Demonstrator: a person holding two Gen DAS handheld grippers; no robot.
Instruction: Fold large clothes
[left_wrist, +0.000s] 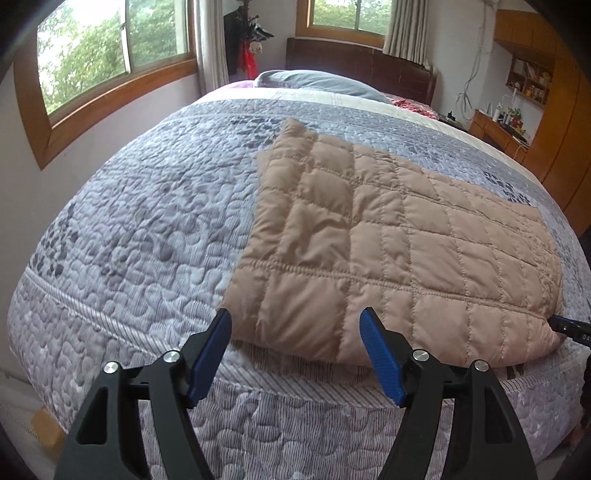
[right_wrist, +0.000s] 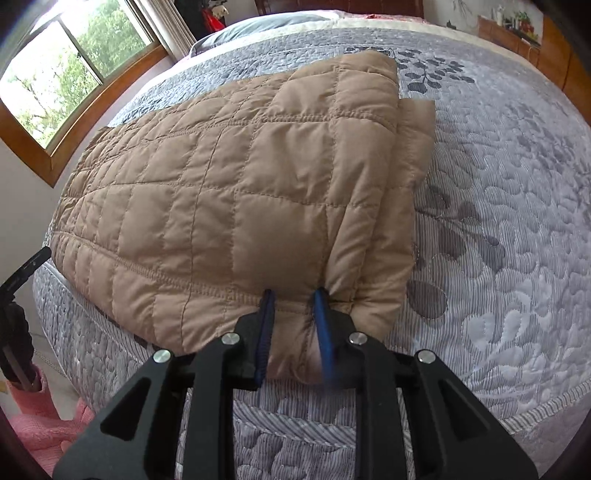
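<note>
Pebble-quilted bedspread (left_wrist: 147, 206) — puffy square-stitched tan coat (left_wrist: 388, 236)

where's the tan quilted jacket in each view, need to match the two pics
Left wrist: the tan quilted jacket fills the centre and right, its near edge just beyond the open left gripper.
Right wrist: it fills the centre and left, with the right gripper pinching its near right corner.
Shared landmark: the grey pillow at the far end of the bed, top centre in both.
</note>
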